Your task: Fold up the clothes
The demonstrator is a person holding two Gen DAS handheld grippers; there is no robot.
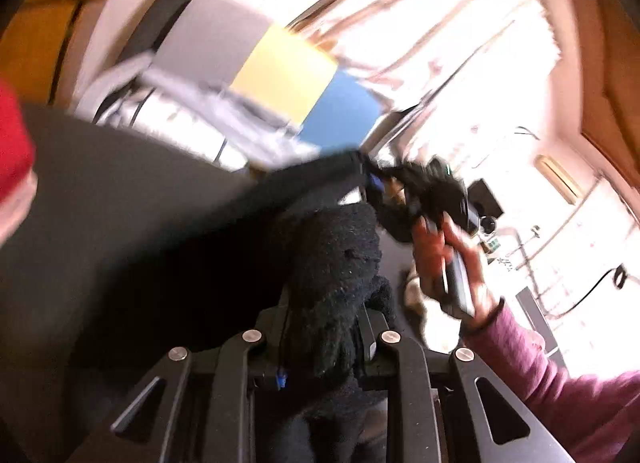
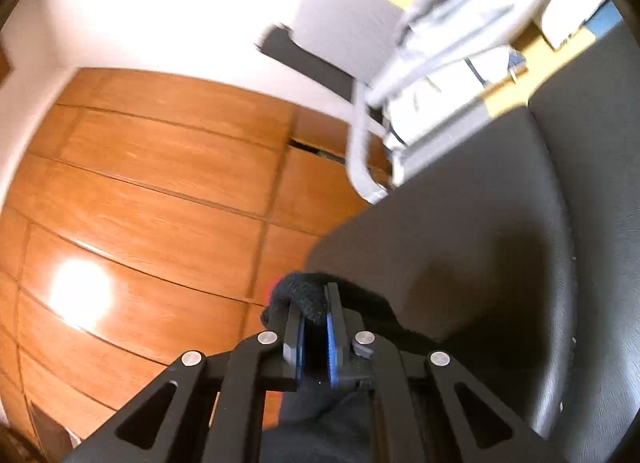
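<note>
I have both grippers (image 1: 328,327) (image 2: 314,319) pinching the garment (image 1: 336,263) — soft, probably light; I'd grip its edges.

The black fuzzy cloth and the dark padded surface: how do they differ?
The black fuzzy cloth is woolly and bunched, pinched in the left gripper and the right gripper, stretched between them. The dark padded surface is smooth, finely grained, broad and flat, held by neither. The cloth is near black, the surface greyer. Both are dark.
</note>
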